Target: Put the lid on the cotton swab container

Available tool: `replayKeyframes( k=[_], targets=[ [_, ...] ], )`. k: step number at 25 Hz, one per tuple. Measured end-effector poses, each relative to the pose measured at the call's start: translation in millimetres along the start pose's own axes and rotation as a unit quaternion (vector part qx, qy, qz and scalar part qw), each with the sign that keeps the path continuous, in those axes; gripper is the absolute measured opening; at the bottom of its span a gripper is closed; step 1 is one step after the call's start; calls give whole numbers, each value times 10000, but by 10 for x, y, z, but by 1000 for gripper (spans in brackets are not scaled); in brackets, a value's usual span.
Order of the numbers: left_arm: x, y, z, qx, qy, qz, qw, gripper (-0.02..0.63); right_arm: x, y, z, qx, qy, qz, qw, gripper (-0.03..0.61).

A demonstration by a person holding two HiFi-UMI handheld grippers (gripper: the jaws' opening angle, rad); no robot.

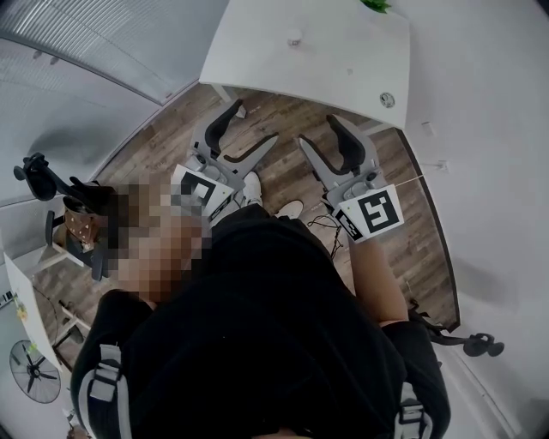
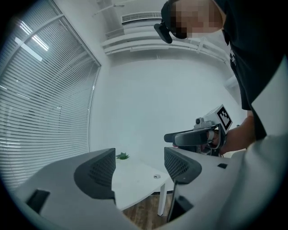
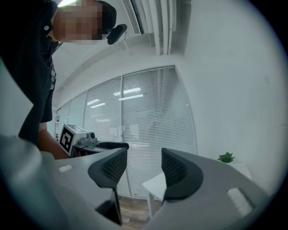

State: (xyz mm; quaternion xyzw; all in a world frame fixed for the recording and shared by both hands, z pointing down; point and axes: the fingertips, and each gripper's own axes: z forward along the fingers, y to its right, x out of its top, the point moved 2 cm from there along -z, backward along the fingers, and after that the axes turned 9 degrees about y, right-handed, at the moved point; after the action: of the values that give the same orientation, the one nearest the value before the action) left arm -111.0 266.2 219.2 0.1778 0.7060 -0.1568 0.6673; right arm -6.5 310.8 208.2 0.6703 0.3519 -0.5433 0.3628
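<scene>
Containers on the white counter [image 1: 326,60] cannot be confirmed. Its top carries one small round item [image 1: 294,39] near the far side, too small to identify, and a ring-shaped fitting [image 1: 387,99] near the right corner. A green plant [image 1: 375,4] sits at the far edge. The cotton swab container and its lid cannot be made out in any view, so their position, contents, heading and long axis cannot be stated.

The person stands back from the counter over the wooden floor [image 1: 171,146], holding one gripper in each hand, both aimed roughly level toward the counter. The left gripper [image 1: 256,122] has its fingers [image 2: 96,173] spread wide. Only the counter top and floor show through the gap, well beyond the tips. The right gripper [image 1: 316,130] likewise has its fingers [image 3: 180,173] spread, with a counter corner and window blinds [image 3: 135,126] visible between them in the distance. Neither pair of fingers touches or encloses any object. The two grippers sit side by side, apart, each visible from the other's camera. Both stop short of the near counter edge.
</scene>
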Motion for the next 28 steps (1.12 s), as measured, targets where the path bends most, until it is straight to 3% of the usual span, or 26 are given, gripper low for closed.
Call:
replayKeyframes(
  k=[8,15,28],
  targets=[
    [45,265,105,70,15,237,9997,350,32,104,-187,105,10,15,9999,298],
    [79,254,203,178,82,220,9996,351,25,232,-218,138,13,14,9999,299],
    [-228,-599,743,98,-12,-78,9999,351,-153,810,545,-50,-192,11,9998,299]
  ],
)
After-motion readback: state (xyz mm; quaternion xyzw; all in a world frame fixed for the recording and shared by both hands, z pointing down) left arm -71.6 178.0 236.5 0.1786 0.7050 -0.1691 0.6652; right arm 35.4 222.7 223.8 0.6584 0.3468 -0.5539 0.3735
